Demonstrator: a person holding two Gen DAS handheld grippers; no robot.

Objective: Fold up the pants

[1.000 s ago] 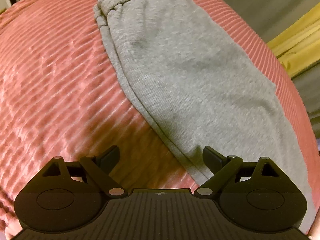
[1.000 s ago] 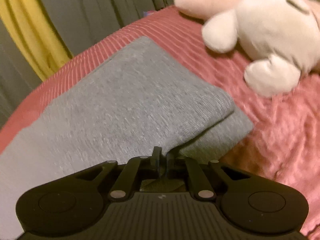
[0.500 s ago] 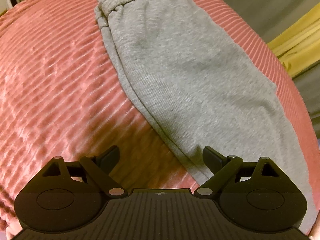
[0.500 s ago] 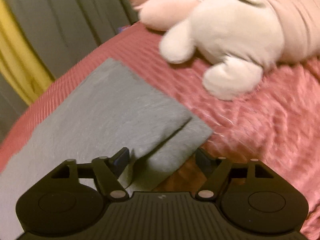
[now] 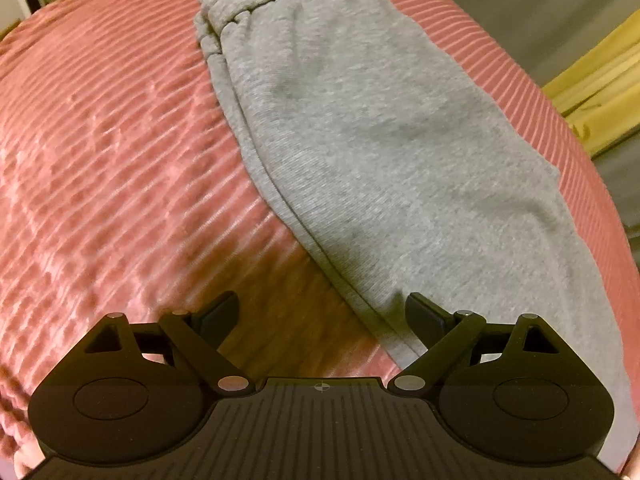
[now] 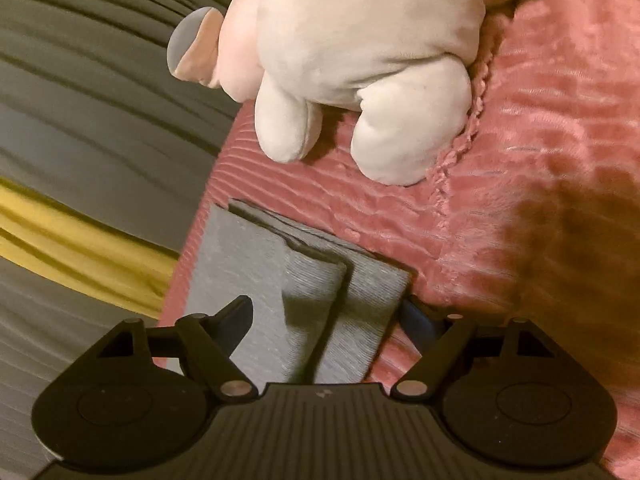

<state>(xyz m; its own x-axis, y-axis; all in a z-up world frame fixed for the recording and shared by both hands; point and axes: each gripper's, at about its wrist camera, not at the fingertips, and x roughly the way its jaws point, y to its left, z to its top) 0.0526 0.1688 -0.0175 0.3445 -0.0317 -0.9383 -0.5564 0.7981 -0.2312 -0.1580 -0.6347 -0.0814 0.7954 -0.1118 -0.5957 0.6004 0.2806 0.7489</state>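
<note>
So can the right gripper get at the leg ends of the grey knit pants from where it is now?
Probably yes: the right gripper is open, and the leg ends lie uncovered between its fingers.

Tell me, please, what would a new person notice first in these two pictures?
First, the grey pants, folded lengthwise, lie diagonally across the pink ribbed blanket, waistband at the far end. In the right wrist view, a big white and pink plush toy sits on the blanket beyond the leg ends. Both the left gripper and the right gripper are open.
</note>
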